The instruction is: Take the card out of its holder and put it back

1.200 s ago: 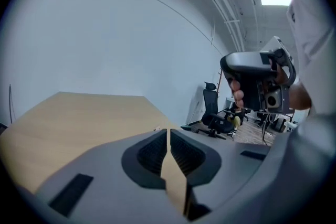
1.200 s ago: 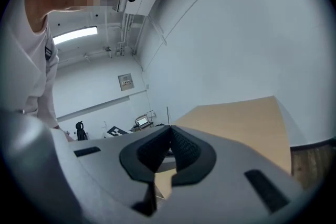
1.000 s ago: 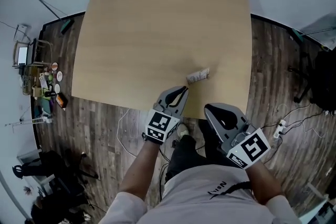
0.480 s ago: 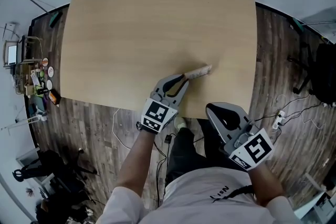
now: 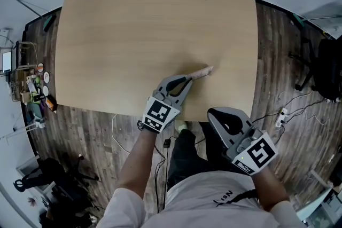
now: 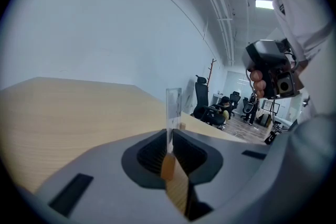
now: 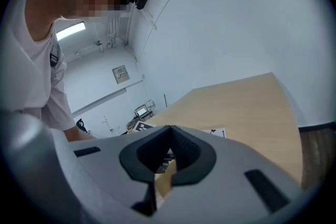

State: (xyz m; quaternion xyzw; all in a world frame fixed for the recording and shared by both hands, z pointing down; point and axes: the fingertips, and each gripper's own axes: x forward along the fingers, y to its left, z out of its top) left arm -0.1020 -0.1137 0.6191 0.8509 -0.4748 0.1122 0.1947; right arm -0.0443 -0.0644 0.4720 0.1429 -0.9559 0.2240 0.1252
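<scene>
In the head view, we see the left gripper [image 5: 186, 83] over the near edge of the table [image 5: 149, 18], its tips at the clear card holder [image 5: 202, 72]. The right gripper [image 5: 218, 114] hangs off the table.

In the left gripper view, the jaws are clenched on the holder's upright edge.

In the right gripper view, the jaws are pressed together on nothing. Beyond them lies a white slip [image 7: 219, 132], possibly the card.

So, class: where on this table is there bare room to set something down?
The table is bare across its far half and whole left side, out to the edges. A narrower strip lies between the card holder and the right edge. Crowded only near the front edge, where the left gripper clamps the holder.
</scene>
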